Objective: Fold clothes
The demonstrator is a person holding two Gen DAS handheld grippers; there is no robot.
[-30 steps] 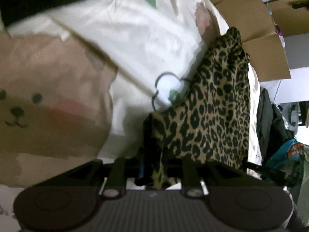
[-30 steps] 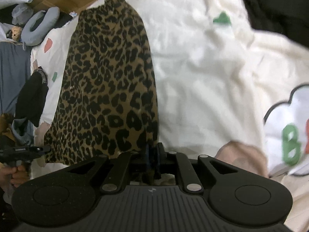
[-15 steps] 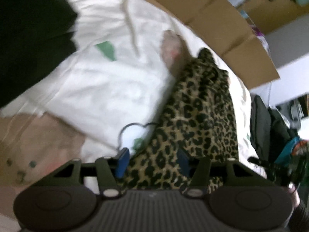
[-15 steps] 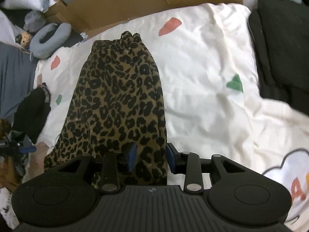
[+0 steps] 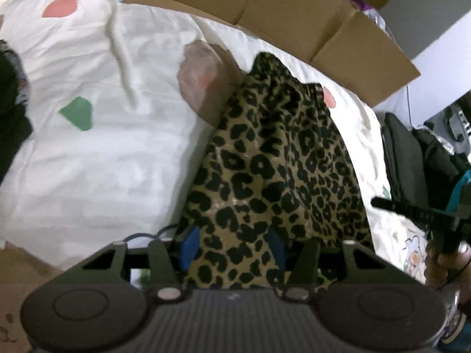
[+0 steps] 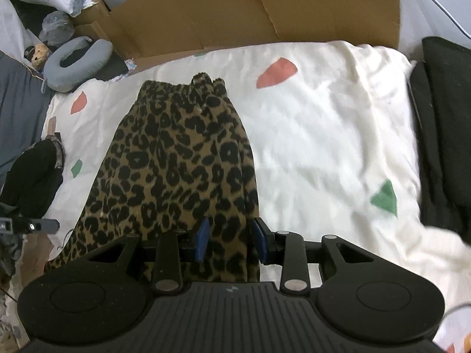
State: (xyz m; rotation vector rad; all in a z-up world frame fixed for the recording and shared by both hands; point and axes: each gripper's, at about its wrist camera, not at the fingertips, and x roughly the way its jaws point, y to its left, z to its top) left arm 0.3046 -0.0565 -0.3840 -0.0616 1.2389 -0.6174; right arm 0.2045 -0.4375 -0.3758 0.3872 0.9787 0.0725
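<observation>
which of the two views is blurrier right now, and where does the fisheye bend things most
Left wrist view: softer, with the white duvet smeared and the leopard-print garment slightly blurred; the cardboard edge bows strongly along the top. Right wrist view: sharper, leopard spots crisp, only the duvet's right side blurs near the black cushion; dark vignette fills the corners in both.

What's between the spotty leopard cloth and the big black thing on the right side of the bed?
Only bare white sheet with a green patch, seen in the right wrist view, lies between the leopard cloth and the black cushion.
</observation>
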